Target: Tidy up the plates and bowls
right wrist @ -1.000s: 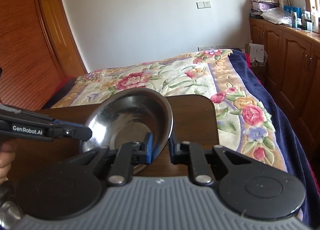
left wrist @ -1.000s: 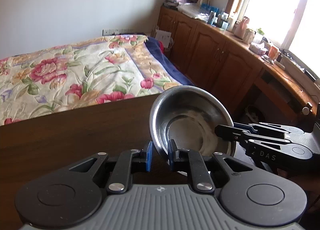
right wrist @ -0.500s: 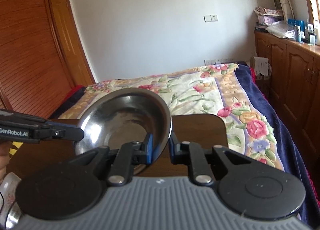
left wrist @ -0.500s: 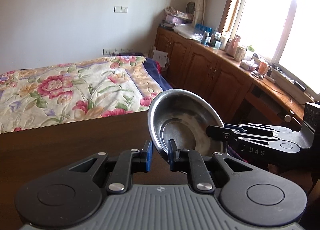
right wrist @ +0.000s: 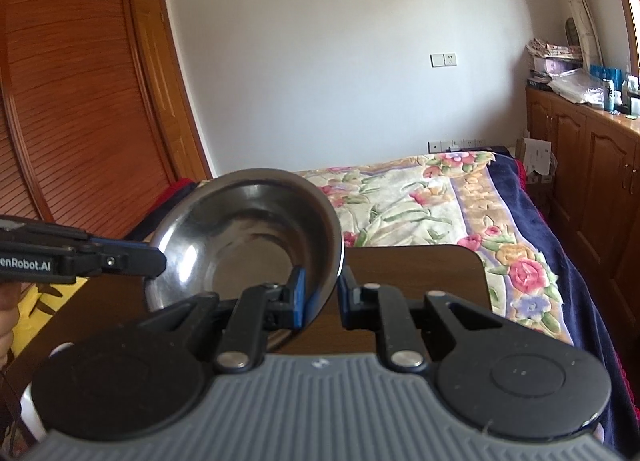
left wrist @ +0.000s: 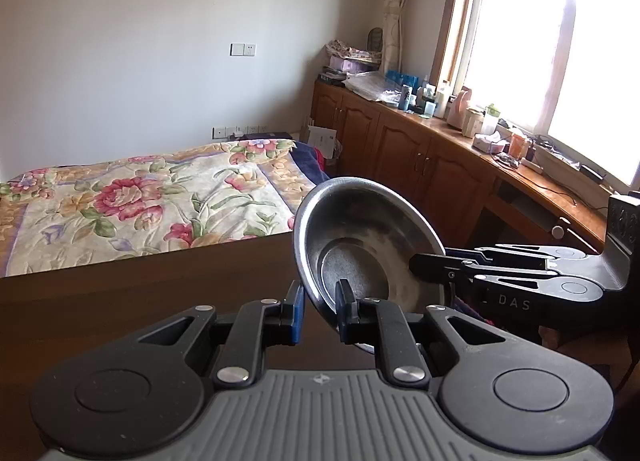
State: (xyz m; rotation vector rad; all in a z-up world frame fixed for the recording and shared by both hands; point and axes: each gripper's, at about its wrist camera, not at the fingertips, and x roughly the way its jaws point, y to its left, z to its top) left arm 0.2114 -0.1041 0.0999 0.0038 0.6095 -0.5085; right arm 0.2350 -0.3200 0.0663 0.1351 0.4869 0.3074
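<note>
A bed (left wrist: 152, 197) with a flowered cover (right wrist: 420, 197) fills the far side of the room, running up to the white wall. Along the window side stands a row of wooden cabinets (left wrist: 420, 157), their top crowded with bottles and boxes; on the other side is a slatted wooden wardrobe door (right wrist: 68, 117). Nearer the cameras is a dark wooden table (left wrist: 140, 293), its far edge meeting the foot of the bed.

Above the table's right part, clear of its surface, hangs a steel bowl (left wrist: 360, 245), tilted so its hollow faces the cameras. It is held from two sides. The left gripper (left wrist: 319, 311) has its fingers (left wrist: 345, 313) narrowed onto the bowl's near-left rim, one blue-padded finger outside the wall and one inside. The right gripper (right wrist: 322, 295) does the same on the opposite rim of the bowl (right wrist: 248, 237): its fingers (right wrist: 298, 297) are drawn in with the rim pinched between them.

Each gripper shows in the other's view as well: the right gripper (left wrist: 424, 265) reaches in from the right edge to the bowl's rim, and the left gripper (right wrist: 156, 261) reaches in from the left edge.
</note>
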